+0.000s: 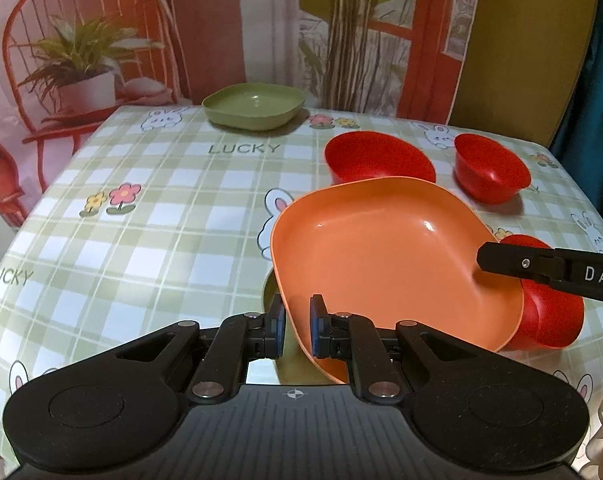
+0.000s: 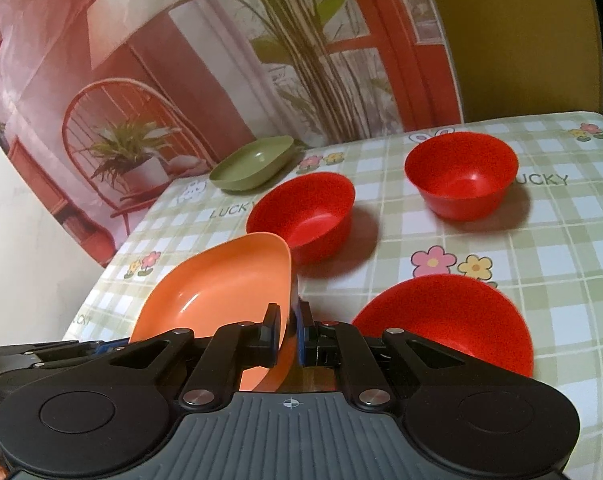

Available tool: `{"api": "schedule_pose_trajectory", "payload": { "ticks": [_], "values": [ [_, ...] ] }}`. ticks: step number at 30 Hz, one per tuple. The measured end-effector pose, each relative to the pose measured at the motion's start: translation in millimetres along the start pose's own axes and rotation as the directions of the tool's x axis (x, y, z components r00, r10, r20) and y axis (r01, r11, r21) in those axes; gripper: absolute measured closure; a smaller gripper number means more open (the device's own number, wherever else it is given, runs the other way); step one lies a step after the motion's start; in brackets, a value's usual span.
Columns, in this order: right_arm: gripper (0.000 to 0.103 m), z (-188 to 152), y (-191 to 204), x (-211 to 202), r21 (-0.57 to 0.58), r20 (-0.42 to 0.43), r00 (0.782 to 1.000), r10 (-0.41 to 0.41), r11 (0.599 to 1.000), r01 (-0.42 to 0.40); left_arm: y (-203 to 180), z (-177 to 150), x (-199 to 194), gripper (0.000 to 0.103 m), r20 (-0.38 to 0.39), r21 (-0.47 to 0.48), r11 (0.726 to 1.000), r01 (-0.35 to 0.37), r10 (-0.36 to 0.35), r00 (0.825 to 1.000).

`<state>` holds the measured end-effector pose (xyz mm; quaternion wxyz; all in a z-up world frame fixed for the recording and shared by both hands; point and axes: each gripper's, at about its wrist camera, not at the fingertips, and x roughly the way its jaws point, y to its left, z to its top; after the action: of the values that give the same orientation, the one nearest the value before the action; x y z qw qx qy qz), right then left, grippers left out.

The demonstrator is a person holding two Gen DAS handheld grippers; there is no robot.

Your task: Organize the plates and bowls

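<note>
A square orange plastic plate (image 1: pixel 381 256) is held tilted above the checked-cloth counter (image 1: pixel 161 216), its rim clamped by the left tongs (image 1: pixel 297 330) and the right tongs (image 2: pixel 289 334), near three round red plastic bowls (image 2: pixel 461 176).

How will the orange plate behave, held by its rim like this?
The orange plate looks like thin, glossy plastic: probably light and stiff, but slippery. The left claw and right claw pinch opposite rim edges, so it may pivot if either loosens. It looks unlikely to shatter.

left wrist: close, downward | right wrist: close | shared: orange plate (image 1: pixel 389 256)
</note>
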<state>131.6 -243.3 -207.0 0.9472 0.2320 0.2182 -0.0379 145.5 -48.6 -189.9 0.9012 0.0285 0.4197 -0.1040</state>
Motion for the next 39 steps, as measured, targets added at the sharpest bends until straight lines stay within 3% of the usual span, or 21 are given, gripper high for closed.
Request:
{"api": "schedule_pose_trajectory", "payload": {
  "ticks": [39],
  "values": [
    [0.092,-11,3,25,-0.032,-0.076,0.995,-0.057,0.998,0.055,3,-15,13,0.086,-0.032,-0.018,0.999,-0.026,0.026,0.999]
  ]
}}
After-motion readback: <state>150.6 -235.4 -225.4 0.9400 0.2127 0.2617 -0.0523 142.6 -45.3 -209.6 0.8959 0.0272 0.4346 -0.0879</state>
